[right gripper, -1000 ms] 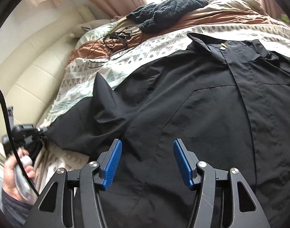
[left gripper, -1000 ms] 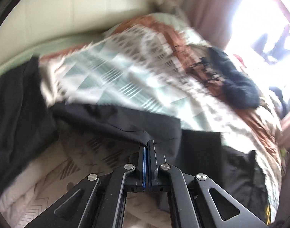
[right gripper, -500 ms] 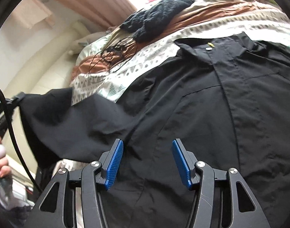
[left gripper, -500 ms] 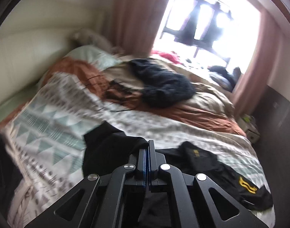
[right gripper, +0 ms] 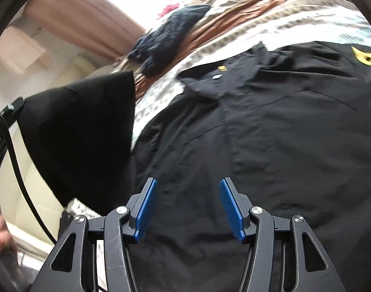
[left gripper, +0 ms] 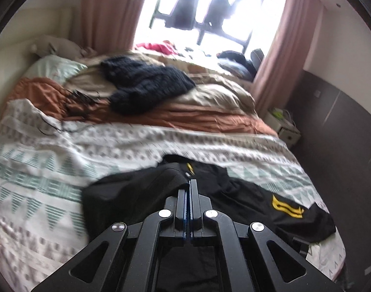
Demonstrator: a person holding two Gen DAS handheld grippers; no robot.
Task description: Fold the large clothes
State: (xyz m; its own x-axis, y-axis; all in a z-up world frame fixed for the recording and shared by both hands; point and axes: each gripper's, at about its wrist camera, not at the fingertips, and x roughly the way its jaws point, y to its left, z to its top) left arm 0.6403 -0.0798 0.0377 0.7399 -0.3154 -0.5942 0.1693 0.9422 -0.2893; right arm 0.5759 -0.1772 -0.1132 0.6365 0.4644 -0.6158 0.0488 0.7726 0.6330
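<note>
A large black shirt [right gripper: 270, 133] with a yellow emblem [left gripper: 286, 206] lies spread on the patterned bedspread [left gripper: 63, 160]. My left gripper [left gripper: 190, 182] is shut on the shirt's sleeve [left gripper: 136, 194] and holds it lifted above the bed; in the right wrist view the raised sleeve [right gripper: 88, 133] hangs at the left from that gripper [right gripper: 13, 108]. My right gripper [right gripper: 189, 187] is open and empty, hovering just over the shirt's body near the placket.
A dark knitted garment [left gripper: 144, 85] and tangled black cables [left gripper: 80, 102] lie further up the bed. A window with pink curtains [left gripper: 273, 56] is beyond. A small white bedside box [left gripper: 282, 126] and dark wall panel stand at the right. A cream padded headboard [right gripper: 22, 189] is left.
My left gripper has lifted the sleeve higher and swung it toward the shirt's body. The right gripper has stayed open over the shirt, tilting slightly.
</note>
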